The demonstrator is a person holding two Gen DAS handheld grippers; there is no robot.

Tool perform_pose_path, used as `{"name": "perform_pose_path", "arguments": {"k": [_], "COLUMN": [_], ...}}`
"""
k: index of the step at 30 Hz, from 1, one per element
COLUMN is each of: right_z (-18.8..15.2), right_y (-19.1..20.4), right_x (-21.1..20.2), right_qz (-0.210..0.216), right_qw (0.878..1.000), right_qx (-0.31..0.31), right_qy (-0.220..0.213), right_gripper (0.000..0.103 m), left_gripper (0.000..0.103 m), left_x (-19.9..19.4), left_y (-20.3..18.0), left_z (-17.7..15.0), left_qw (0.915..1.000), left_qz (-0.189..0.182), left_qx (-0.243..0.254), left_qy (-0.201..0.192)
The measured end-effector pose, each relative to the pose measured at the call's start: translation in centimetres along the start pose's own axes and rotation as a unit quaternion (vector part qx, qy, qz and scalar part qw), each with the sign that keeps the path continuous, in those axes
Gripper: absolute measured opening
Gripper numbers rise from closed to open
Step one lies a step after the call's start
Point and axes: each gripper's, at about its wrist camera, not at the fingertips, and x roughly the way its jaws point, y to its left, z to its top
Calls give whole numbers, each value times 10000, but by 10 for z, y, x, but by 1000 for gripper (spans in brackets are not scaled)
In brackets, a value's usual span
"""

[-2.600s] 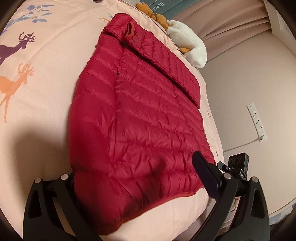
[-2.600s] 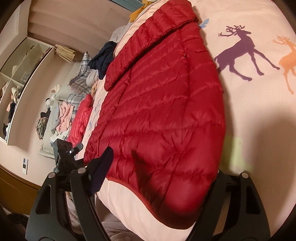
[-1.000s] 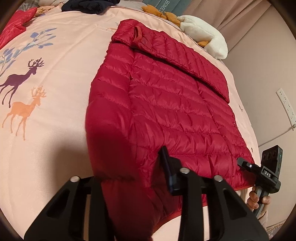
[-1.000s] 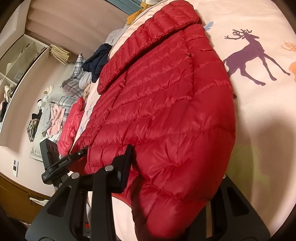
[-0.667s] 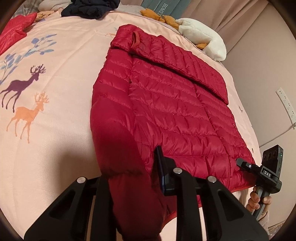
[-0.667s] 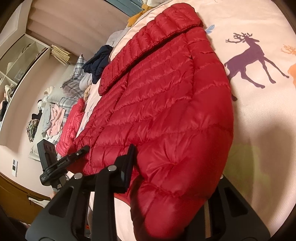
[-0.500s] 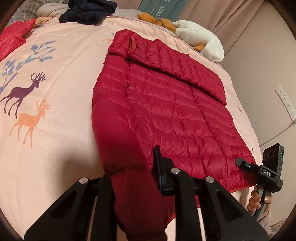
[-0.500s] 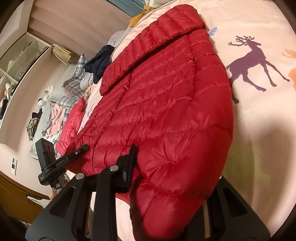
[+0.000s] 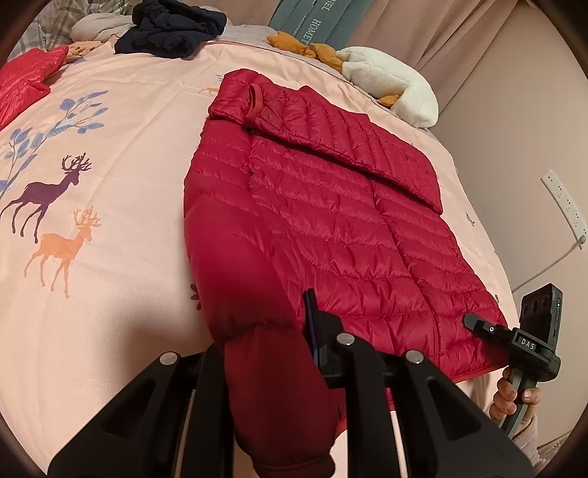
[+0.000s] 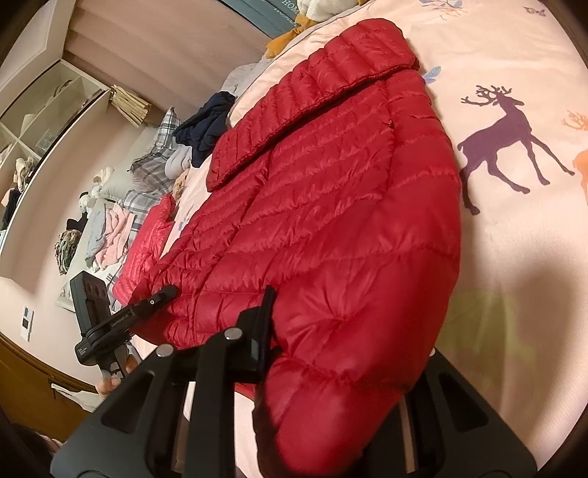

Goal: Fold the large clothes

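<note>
While the red jacket (image 9: 330, 228) lies at the bed's (image 9: 110, 154) near edge, my left gripper (image 9: 264, 353) pinches one hem corner. My right gripper (image 10: 341, 353), jaws just closing, pinches the other.

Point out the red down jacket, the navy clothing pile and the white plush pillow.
red down jacket (image 9: 330, 235), left wrist view, quilted middle panel.
navy clothing pile (image 9: 172, 25), left wrist view, centre of heap.
white plush pillow (image 9: 397, 88), left wrist view, top surface.
</note>
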Motion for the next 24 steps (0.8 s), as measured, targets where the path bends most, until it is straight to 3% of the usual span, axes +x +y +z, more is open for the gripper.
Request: {"name": "perform_pose_path", "arguments": {"k": [24], "right_z": [3], "right_y": [5], "right_x": [-7], "right_qz": [184], "right_qw": [9997], "right_qx": [-180], "right_qy": [-51], "right_gripper": [21], "left_gripper": [16], "left_x": [-7], "left_y": [-5], "left_z": [-2], "left_qw": [10000], "left_qz": [-52], "left_qx": [36], "left_qy": [-47]}}
